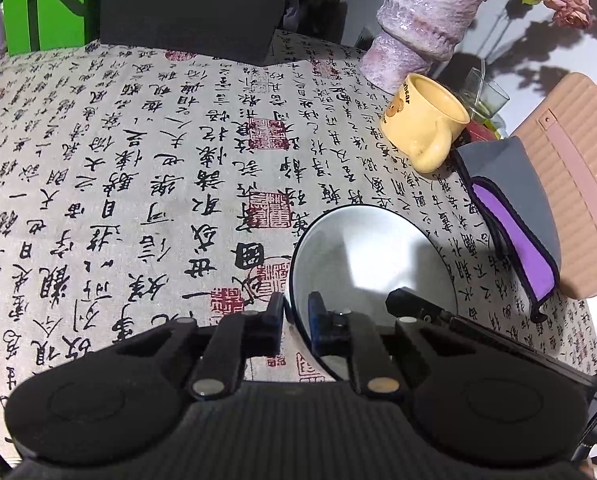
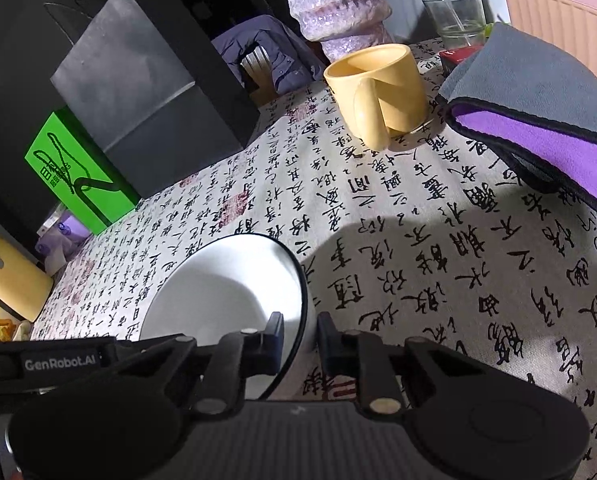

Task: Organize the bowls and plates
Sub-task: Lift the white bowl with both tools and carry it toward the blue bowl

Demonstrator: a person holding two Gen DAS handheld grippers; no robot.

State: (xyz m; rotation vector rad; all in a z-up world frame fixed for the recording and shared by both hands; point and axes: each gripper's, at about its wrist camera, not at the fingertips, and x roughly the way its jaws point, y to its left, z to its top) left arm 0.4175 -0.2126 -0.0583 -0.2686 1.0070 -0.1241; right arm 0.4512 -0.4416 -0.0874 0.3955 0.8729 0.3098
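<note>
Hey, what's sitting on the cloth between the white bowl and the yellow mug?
Nothing. Both wrist views show only bare printed tablecloth between the white bowl and the yellow mug.

Your left gripper (image 1: 295, 312) and right gripper (image 2: 300, 334) both point steeply down, jaws pinched nearly together on something thin.
</note>
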